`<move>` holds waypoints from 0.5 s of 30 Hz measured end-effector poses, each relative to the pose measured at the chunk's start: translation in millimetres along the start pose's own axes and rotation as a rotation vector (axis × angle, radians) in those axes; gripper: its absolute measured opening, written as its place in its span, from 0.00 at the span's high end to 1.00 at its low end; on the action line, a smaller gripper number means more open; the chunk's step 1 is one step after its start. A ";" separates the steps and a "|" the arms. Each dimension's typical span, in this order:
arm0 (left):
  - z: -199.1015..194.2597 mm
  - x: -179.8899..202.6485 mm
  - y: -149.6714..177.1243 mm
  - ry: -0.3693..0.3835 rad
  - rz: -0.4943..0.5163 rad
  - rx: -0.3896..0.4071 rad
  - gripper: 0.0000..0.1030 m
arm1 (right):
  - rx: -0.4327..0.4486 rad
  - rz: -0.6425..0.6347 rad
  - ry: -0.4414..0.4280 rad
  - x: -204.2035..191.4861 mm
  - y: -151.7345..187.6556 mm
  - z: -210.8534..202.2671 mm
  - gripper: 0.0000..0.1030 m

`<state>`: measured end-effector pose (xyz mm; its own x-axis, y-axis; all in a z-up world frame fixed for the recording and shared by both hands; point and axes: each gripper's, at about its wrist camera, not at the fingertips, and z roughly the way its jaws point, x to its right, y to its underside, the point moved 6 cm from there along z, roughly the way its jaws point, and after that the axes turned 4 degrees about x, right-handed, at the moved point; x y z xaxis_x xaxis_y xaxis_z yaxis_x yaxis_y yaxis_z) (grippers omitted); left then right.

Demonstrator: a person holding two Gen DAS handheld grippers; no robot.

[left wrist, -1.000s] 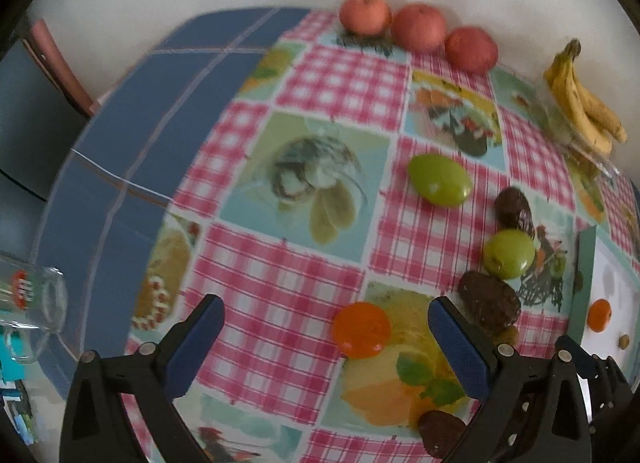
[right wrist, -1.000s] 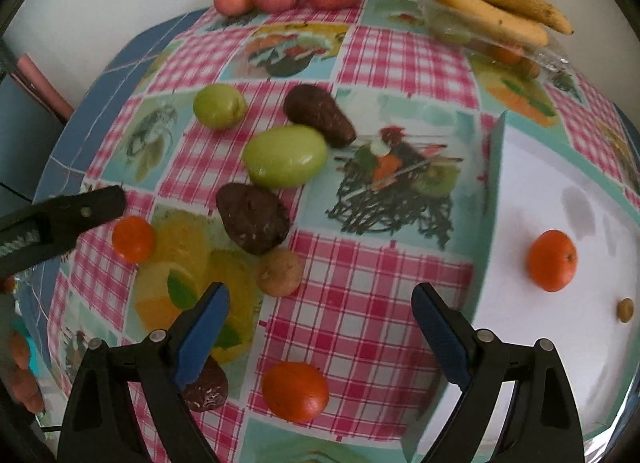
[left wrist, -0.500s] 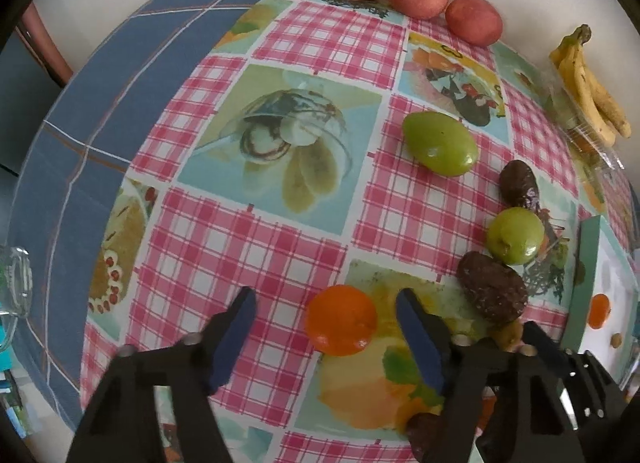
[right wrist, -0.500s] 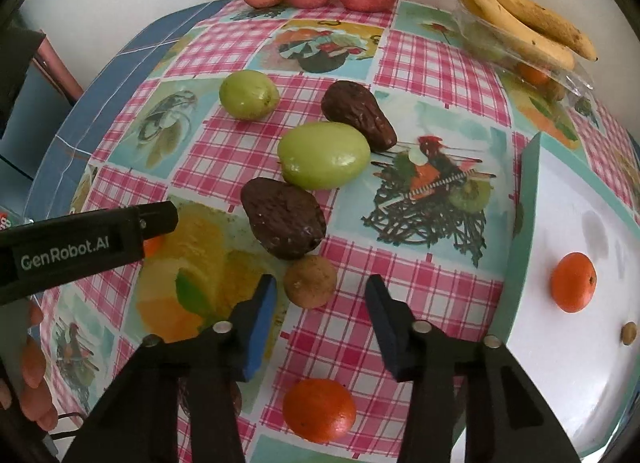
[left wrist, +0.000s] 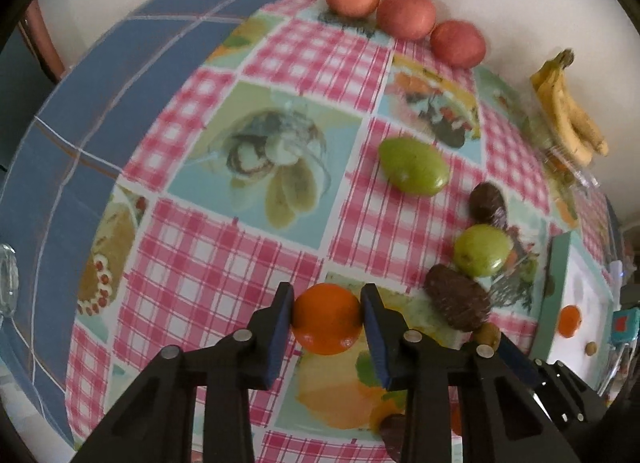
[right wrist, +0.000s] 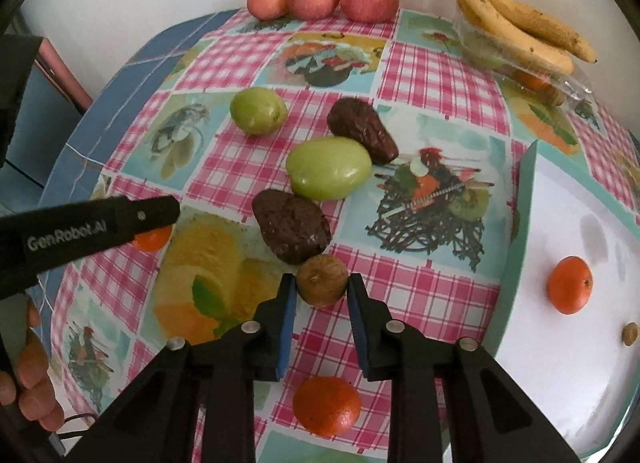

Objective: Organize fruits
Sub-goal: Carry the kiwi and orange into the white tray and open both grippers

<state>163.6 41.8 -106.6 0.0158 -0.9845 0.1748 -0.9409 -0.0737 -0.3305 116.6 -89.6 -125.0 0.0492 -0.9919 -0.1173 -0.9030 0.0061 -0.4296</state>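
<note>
Both grippers clamp fruit for moving: left gripper [left wrist: 327,317] squeezes the tangerine [left wrist: 327,319]; right gripper [right wrist: 322,297] pinches a small brown fruit [right wrist: 322,280], tray [right wrist: 516,263] at three o'clock.

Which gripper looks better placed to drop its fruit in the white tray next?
Right, probably. The right gripper, around the small brown fruit, sits beside the tray; the left gripper, on a tangerine, is farther away.

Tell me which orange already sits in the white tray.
The orange lying alone on the white tray at right, near a small brown fruit; the other two oranges rest on the tablecloth.
</note>
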 end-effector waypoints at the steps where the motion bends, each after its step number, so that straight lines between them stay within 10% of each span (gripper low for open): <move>1: -5.8 1.2 -2.4 0.005 0.000 0.017 0.64 | 0.008 -0.001 0.001 0.1 -1.5 -3.8 0.74; 15: -79.0 11.5 -26.7 0.047 0.029 0.212 0.64 | 0.093 0.036 0.019 18.6 -14.1 -56.3 0.74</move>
<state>162.2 45.0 -22.5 -0.0305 -0.9785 0.2037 -0.8483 -0.0825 -0.5230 106.2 -115.3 -70.7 0.0082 -0.9930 -0.1177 -0.8606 0.0529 -0.5066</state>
